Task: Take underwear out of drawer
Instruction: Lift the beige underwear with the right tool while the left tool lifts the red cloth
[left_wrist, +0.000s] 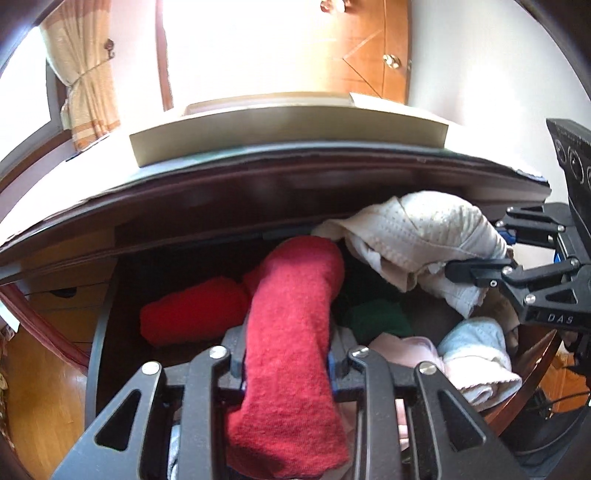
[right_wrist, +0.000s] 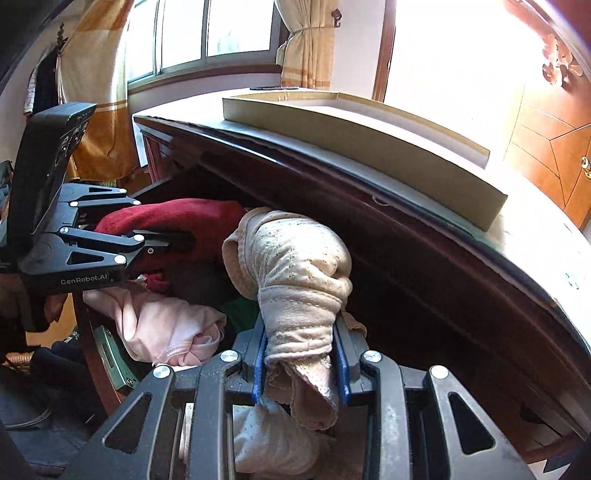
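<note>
Fingers of my left gripper (left_wrist: 284, 363) are pinched narrow around a red fuzzy knit garment (left_wrist: 291, 332), a thick rolled tube that arches ahead of them and droops back behind. My right gripper (right_wrist: 301, 354) is clamped just as tight on a cream underwear piece (right_wrist: 295, 266), soft dotted cotton bunched into a knot, its stitched hem hanging beneath my blue pads (right_wrist: 258, 365). Both pieces are lifted above the open dark wooden drawer (left_wrist: 107, 317). Below and between my fingers lie a pink crumpled cloth (right_wrist: 166, 325), a pale blue towelling bundle (left_wrist: 476, 339) and something dark green (left_wrist: 376, 319). Beyond, a flat cardboard box (right_wrist: 369, 147) sits on the table.
</note>
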